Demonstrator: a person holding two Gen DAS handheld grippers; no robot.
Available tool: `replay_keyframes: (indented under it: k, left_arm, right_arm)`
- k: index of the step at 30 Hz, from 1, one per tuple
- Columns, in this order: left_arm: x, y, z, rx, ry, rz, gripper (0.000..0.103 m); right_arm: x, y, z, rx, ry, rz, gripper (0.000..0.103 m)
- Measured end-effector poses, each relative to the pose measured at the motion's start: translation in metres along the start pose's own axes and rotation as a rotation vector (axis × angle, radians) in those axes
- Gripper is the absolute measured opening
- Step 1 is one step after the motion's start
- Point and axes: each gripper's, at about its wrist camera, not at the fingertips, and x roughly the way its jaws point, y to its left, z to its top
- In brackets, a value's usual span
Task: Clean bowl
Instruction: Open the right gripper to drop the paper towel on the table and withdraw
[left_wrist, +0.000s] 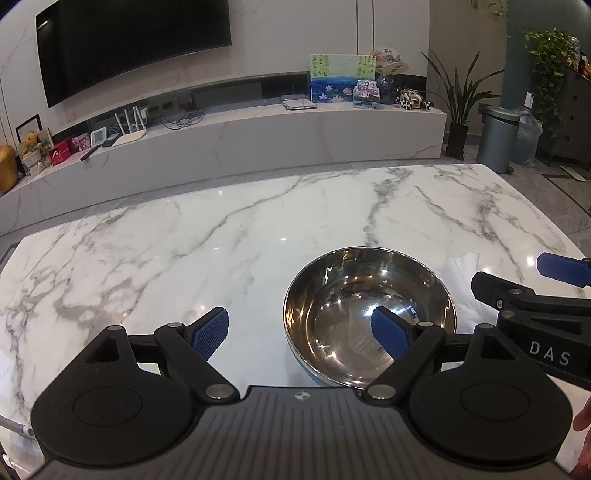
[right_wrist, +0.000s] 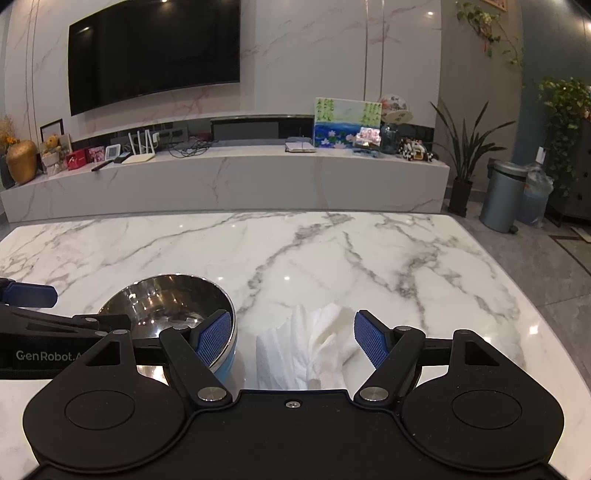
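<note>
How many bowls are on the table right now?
1. The steel bowl sits on the marble table, ahead of the left gripper and left of the white tissue. None other shows; the grippers hide the near table edge.

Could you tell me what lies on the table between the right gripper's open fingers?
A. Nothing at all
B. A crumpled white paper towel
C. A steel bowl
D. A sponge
B: the crumpled white paper towel lies between the open fingers of the right gripper, untouched.
</note>
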Motion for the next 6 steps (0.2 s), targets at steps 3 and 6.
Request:
replay_keyframes:
  k: [3,6]
  left_arm:
    - [0.0003,0.0,-0.0001,0.001,0.002,0.001,0.085]
    - [0.0002,0.0001,0.0001,0.001,0.002,0.0,0.085]
  right_arm:
    - [-0.0005,-0.0011,0.0003,0.003,-0.001,0.0,0.072]
    - [-0.0001,-0.0006,-0.0024,0.002,0.0,0.0,0.072]
